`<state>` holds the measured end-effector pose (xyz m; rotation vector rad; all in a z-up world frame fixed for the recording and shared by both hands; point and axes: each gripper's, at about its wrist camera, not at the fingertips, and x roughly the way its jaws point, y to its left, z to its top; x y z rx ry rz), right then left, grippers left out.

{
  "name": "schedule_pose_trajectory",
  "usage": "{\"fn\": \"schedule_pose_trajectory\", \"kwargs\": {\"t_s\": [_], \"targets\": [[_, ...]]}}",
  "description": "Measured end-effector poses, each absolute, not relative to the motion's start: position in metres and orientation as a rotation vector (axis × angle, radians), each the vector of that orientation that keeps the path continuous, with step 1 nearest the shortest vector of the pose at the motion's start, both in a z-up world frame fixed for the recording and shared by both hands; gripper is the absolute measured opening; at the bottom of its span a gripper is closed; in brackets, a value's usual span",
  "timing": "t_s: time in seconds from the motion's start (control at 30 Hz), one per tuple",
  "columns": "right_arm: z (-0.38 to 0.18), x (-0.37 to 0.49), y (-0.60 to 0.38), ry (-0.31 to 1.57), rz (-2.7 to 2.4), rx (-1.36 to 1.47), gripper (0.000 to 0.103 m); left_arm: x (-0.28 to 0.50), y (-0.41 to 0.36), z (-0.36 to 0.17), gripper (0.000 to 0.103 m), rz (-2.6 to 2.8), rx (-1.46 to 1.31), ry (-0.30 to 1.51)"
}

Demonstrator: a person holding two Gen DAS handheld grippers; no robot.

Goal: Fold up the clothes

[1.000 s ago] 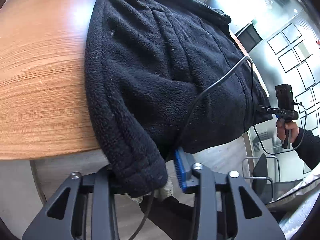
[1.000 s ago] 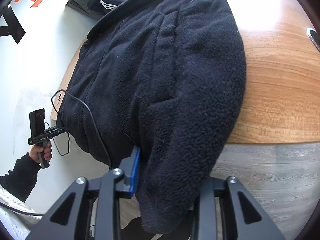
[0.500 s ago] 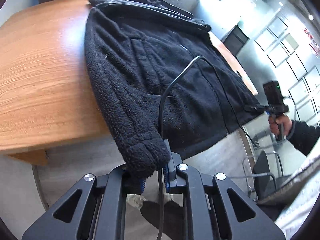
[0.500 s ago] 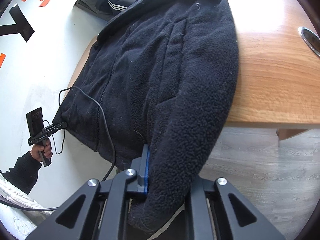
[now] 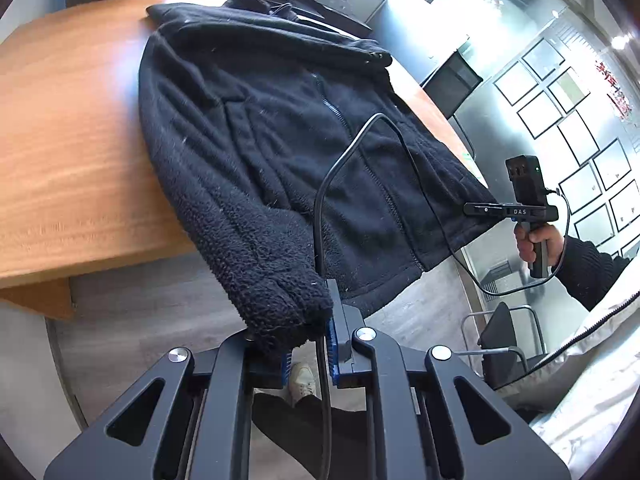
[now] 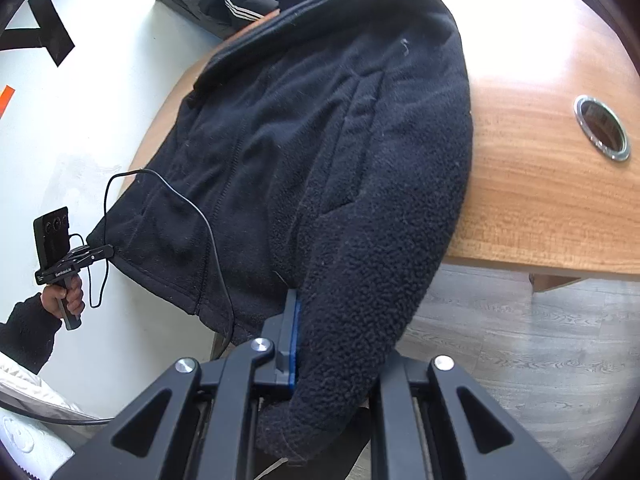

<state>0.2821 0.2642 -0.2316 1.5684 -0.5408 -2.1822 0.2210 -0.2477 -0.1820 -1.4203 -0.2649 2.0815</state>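
A black fleece jacket (image 5: 280,140) (image 6: 300,140) lies front up on the wooden table (image 5: 60,140) (image 6: 540,200), its hem and sleeves hanging over the near edge. My left gripper (image 5: 305,336) is shut on one sleeve cuff (image 5: 280,300), held above the floor. The other sleeve (image 6: 360,280) is clamped in my right gripper (image 6: 336,344), with the cuff drooping below the jaws and hiding one finger. Each gripper also shows in the other's view, at the far side of the hem: the right gripper (image 5: 480,209) and the left gripper (image 6: 100,254).
A black cable (image 5: 336,160) (image 6: 200,216) trails across the jacket front. A metal-ringed hole (image 6: 602,127) sits in the tabletop at right. A seated person in a striped dark jacket (image 6: 248,4) is beyond the table. A chair (image 5: 504,340) stands on the grey floor.
Both grippers narrowed onto the sleeve cuffs and rose, lifting the sleeves off the table edge. More of the jacket and table now shows in both views.
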Motion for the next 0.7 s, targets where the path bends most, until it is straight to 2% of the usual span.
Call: {"fn": "schedule_pose_trajectory", "kwargs": {"t_s": [0.13,0.17,0.23,0.3,0.37,0.57,0.7], "targets": [[-0.227,0.272,0.268,-0.54,-2.17,1.555,0.012,0.209,-0.244,-0.189,0.014,2.036,-1.463,-0.257],[-0.228,0.27,0.268,-0.545,-2.163,1.556,0.013,0.207,-0.244,-0.193,0.017,2.018,-1.479,-0.255],[-0.227,0.283,0.265,-0.557,-2.152,1.562,0.013,0.205,-0.246,-0.2,0.029,1.976,-1.5,-0.272],[-0.235,0.281,0.257,-0.568,-2.156,1.58,0.015,0.204,-0.247,-0.205,0.057,1.947,-1.491,-0.315],[-0.248,0.276,0.245,-0.609,-2.16,1.592,0.017,0.201,-0.252,-0.211,0.066,1.93,-1.484,-0.355],[-0.254,0.278,0.244,-0.606,-2.162,1.618,0.021,0.198,-0.278,-0.235,0.079,1.849,-1.497,-0.465],[-0.256,0.274,0.24,-0.577,-2.164,1.653,0.021,0.193,-0.304,-0.247,0.083,1.85,-1.502,-0.578]]}}
